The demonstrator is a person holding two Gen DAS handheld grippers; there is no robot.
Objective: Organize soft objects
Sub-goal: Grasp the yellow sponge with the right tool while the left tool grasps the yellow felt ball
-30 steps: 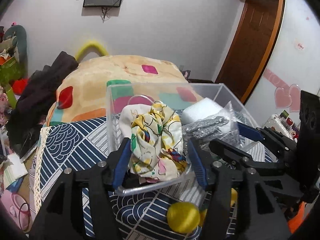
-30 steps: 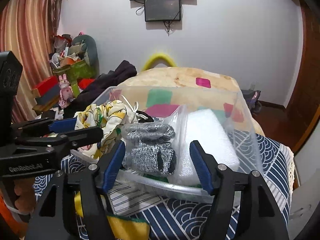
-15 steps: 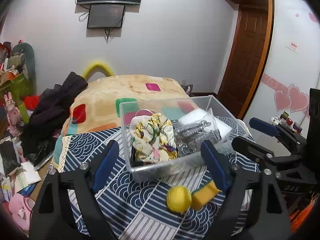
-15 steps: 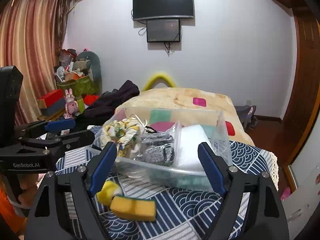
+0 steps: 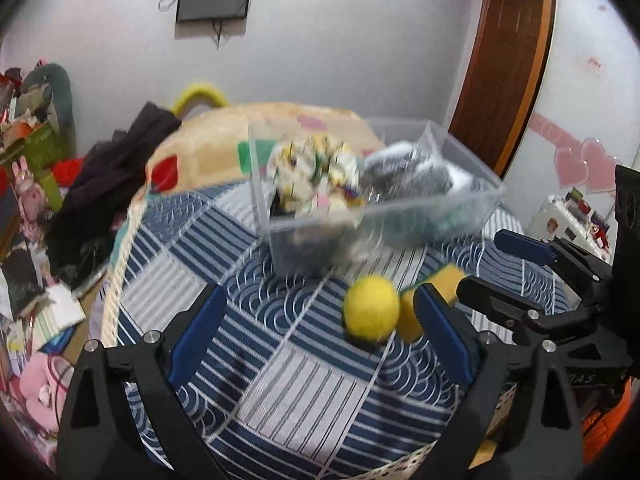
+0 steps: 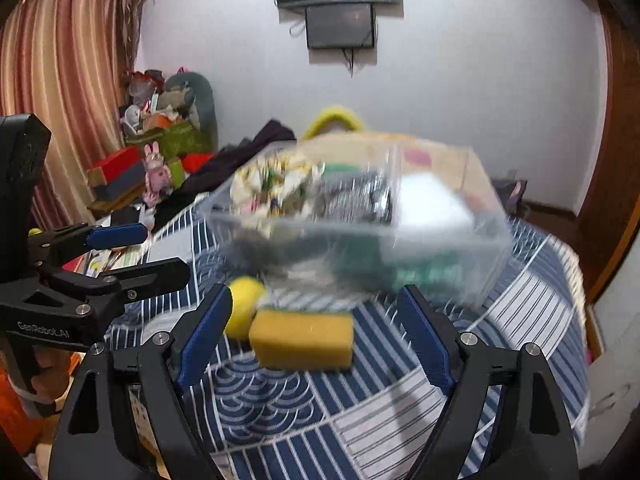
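Note:
A clear plastic box (image 5: 472,200) (image 6: 480,256) stands on the blue patterned tablecloth (image 5: 304,392) and holds a floral cloth (image 5: 312,172) (image 6: 272,184), bagged grey socks (image 5: 408,172) (image 6: 360,200) and a white foam piece (image 6: 428,204). A yellow ball (image 5: 372,306) (image 6: 244,304) and a yellow sponge (image 5: 436,284) (image 6: 302,338) lie on the cloth in front of the box. My left gripper (image 5: 318,334) is open and empty, left of the ball. My right gripper (image 6: 316,336) is open around the sponge without touching it. Both views are motion-blurred.
A bed with a patchwork blanket (image 5: 280,124) and dark clothes (image 5: 108,172) lies behind the table. Toys and boxes (image 6: 160,140) pile up at the left wall. A door (image 5: 508,60) is at the right. The table edge runs close to both grippers.
Both grippers have pulled back from the box and lowered toward the table's near side. The ball and sponge now sit nearer the fingers. Both grippers stay open.

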